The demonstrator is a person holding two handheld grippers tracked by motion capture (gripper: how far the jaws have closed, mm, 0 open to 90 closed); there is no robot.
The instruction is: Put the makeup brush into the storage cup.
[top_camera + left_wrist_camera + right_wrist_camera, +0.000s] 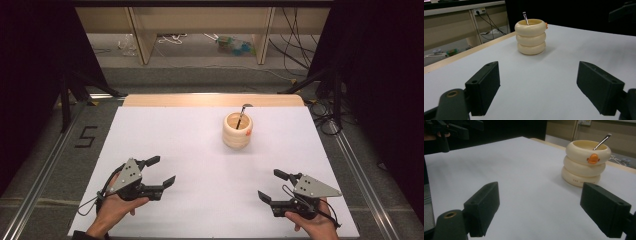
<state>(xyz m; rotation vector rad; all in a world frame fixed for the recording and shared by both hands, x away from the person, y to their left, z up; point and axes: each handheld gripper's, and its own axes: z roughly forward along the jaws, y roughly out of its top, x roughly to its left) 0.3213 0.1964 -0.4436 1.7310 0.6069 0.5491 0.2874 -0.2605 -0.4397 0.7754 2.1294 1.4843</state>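
Observation:
A cream ringed cup (237,130) stands upright on the white table (200,165), toward the back and right of centre. A thin metal handle (243,114) sticks out of it. The cup (586,162) carries a small orange duck-bill mark (593,158). My left gripper (161,172) rests at the front left, held by a hand, jaws wide apart with nothing between them. At the front right my right gripper (271,185) is open too and holds nothing. The cup (530,36) lies well ahead of both grippers (537,92) (541,212).
Beyond the table's wooden far edge (215,100) are desk legs, cables and small items on the floor. Metal rails (45,170) run along both sides. Dark tripod stands (70,90) flank the back corners. A "5" mark (86,136) lies on the floor at left.

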